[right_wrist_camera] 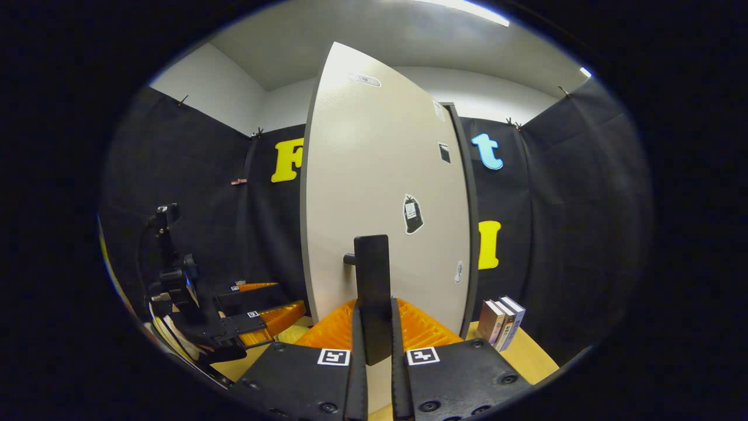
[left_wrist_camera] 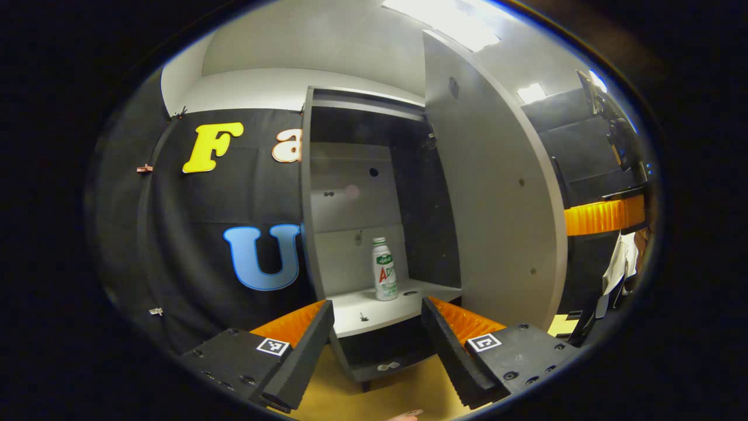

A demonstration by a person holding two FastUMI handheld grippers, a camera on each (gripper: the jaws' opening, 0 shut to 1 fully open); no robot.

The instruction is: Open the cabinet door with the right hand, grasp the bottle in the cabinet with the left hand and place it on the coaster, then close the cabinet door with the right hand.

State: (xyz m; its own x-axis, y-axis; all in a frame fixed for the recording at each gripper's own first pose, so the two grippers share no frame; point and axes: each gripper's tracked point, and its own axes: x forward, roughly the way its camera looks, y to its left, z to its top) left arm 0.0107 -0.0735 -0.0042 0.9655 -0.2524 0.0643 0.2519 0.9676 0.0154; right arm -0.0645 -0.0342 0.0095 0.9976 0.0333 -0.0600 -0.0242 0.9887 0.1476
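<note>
My right gripper is clenched on the black upright handle of the grey cabinet door, swung open. My left gripper is spread wide; beyond it the white plastic bottle stands upright on the cabinet's white shelf.

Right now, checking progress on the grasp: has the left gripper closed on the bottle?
No, the left gripper is open, short of the bottle standing on the cabinet shelf.

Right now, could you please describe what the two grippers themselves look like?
The left gripper and right gripper look alike: black blocky bodies with visible screws, a small square black-and-white marker tag on each side, and orange ribbed sections behind the fingers.
</note>
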